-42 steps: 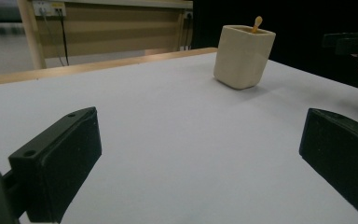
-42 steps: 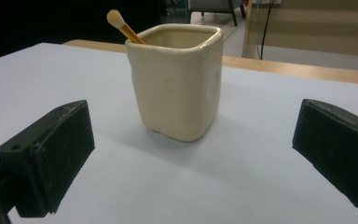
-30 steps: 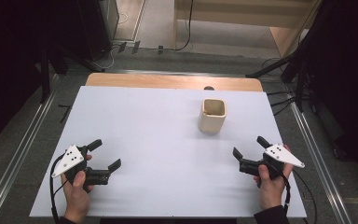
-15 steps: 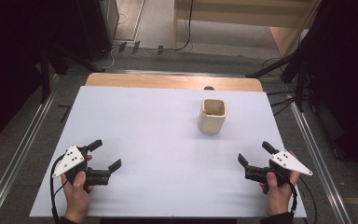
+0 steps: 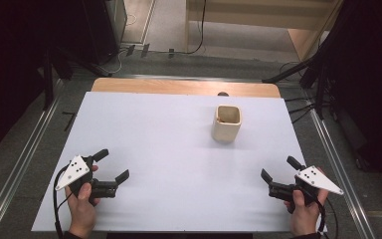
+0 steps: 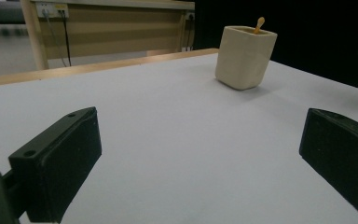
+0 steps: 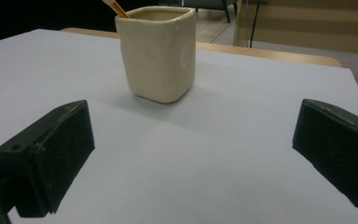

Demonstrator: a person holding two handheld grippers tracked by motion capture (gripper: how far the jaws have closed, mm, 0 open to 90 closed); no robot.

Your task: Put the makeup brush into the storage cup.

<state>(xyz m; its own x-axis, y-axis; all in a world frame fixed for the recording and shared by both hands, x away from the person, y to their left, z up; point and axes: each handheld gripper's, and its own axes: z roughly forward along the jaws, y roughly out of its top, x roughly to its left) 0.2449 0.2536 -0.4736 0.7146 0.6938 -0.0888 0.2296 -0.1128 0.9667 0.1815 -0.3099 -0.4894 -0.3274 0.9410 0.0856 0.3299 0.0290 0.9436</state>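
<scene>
While both hands rest low at the near edge of the table, the cream cup stands upright on the white sheet, toward the far right part, well apart from both grippers. It's squarish w/ rounded corners, open top up. A thin stick w/ a rounded tan tip pokes up out of it, leaning against the rim; in the right gripper view the same stick shows at the cup's far left corner, orange-ish, tilted.

L side: left gripper sits near the front-left corner of the sheet, held in the left hand, grey three-cornered plate on top, cable trailing off the near edge. Jaws spread wide, nothing between them, just bare white sheet. Left gripper view confirms: two black jaws far apart at bottom corners, cup off ahead and to the right of the gap, not btwn them.

R side: right gripper near the front-right corner, held in the right hand, plate on top too. Jaws also parted wide, empty. From the right gripper view the cup stands ahead, a bit left of centre, closer than it looks from the left one but apart from the jaws, no contact.

Both grippers point roughly inward/forward toward the middle of the sheet. Cup is nearer the right gripper than the left. Wooden table edge shows as a strip beyond the sheet's far side, w/ a small dark thing on it just behind the cup; can't tell what it is.
</scene>
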